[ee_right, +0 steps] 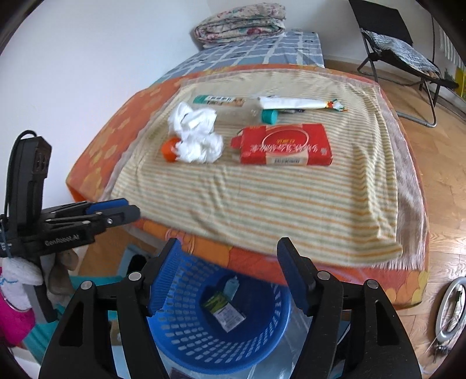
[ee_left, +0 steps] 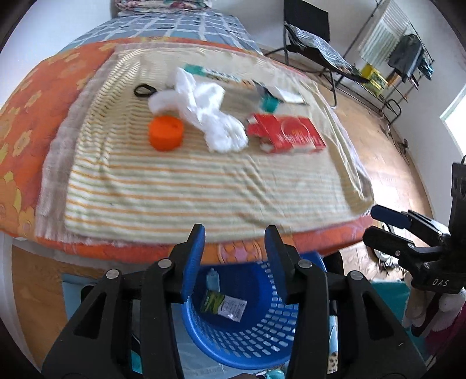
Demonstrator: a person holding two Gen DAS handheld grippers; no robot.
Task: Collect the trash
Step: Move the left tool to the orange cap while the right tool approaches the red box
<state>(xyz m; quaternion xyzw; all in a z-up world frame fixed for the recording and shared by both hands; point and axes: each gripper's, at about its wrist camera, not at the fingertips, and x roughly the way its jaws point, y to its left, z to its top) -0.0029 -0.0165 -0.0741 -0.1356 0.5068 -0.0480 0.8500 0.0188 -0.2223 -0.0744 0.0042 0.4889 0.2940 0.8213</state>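
A blue plastic basket (ee_left: 262, 329) (ee_right: 262, 335) stands on the floor below the bed's near edge, with a small bottle and a wrapper (ee_right: 230, 315) in it. On the striped cloth (ee_right: 262, 198) lie crumpled white tissue (ee_left: 204, 113) (ee_right: 198, 137), an orange cap (ee_left: 166, 132) (ee_right: 170, 150), a red box (ee_left: 287, 134) (ee_right: 284, 144), a teal cap (ee_right: 269, 116), a tube (ee_right: 294, 102) and a long wrapper (ee_right: 218, 100). My left gripper (ee_left: 234, 259) is open and empty above the basket. My right gripper (ee_right: 228, 271) is open and empty above it too.
A black ring (ee_left: 143, 90) lies on the cloth at the far left. A folded quilt (ee_right: 241, 23) sits at the bed's far end. A folding chair (ee_right: 399, 52) stands on the wooden floor to the right. A ring light (ee_right: 448, 309) lies on the floor.
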